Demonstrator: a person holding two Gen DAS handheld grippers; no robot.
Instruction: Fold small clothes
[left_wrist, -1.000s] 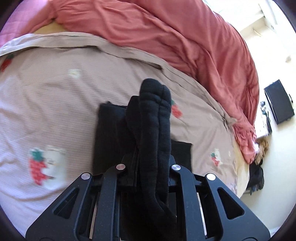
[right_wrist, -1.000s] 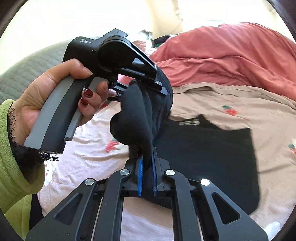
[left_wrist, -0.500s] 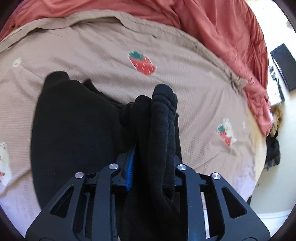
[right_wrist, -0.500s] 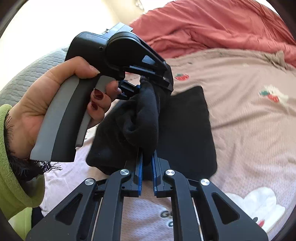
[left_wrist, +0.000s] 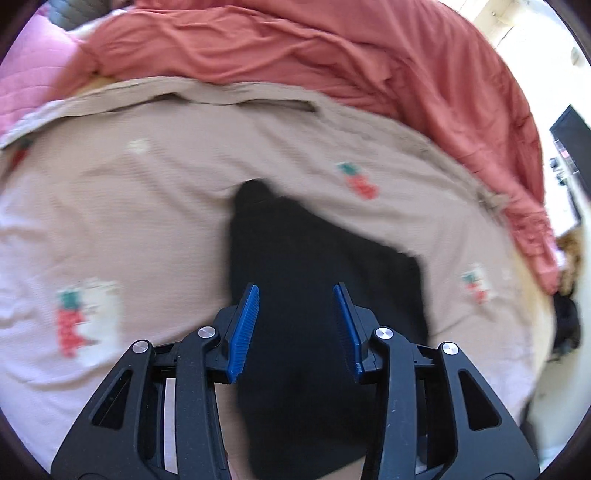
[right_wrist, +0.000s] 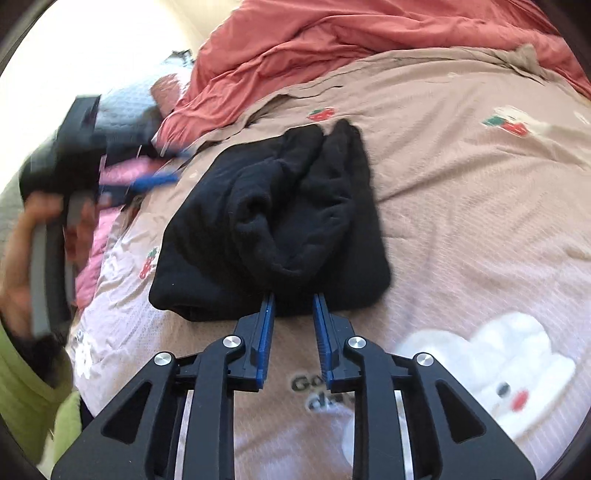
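Observation:
A black garment (right_wrist: 273, 221) lies on the beige strawberry-print bedspread (right_wrist: 461, 206), with a bunched black fold lying on top of a flatter folded layer. It also shows in the left wrist view (left_wrist: 314, 288), dark and flat below the fingers. My left gripper (left_wrist: 296, 291) is open and empty above it. My right gripper (right_wrist: 293, 297) is open and empty, its tips at the garment's near edge. The left gripper also shows, blurred in a hand, at the left of the right wrist view (right_wrist: 155, 181).
A red duvet (left_wrist: 332, 55) is heaped along the far side of the bed. A pink pillow (left_wrist: 29, 81) lies at the far left. A black device (left_wrist: 570, 133) sits on the floor beyond the bed's right edge. The bedspread has a white cartoon print (right_wrist: 498, 365).
Both grippers have let go of the black garment and opened. The garment has dropped onto the bedspread. The left gripper has pulled away to the left.

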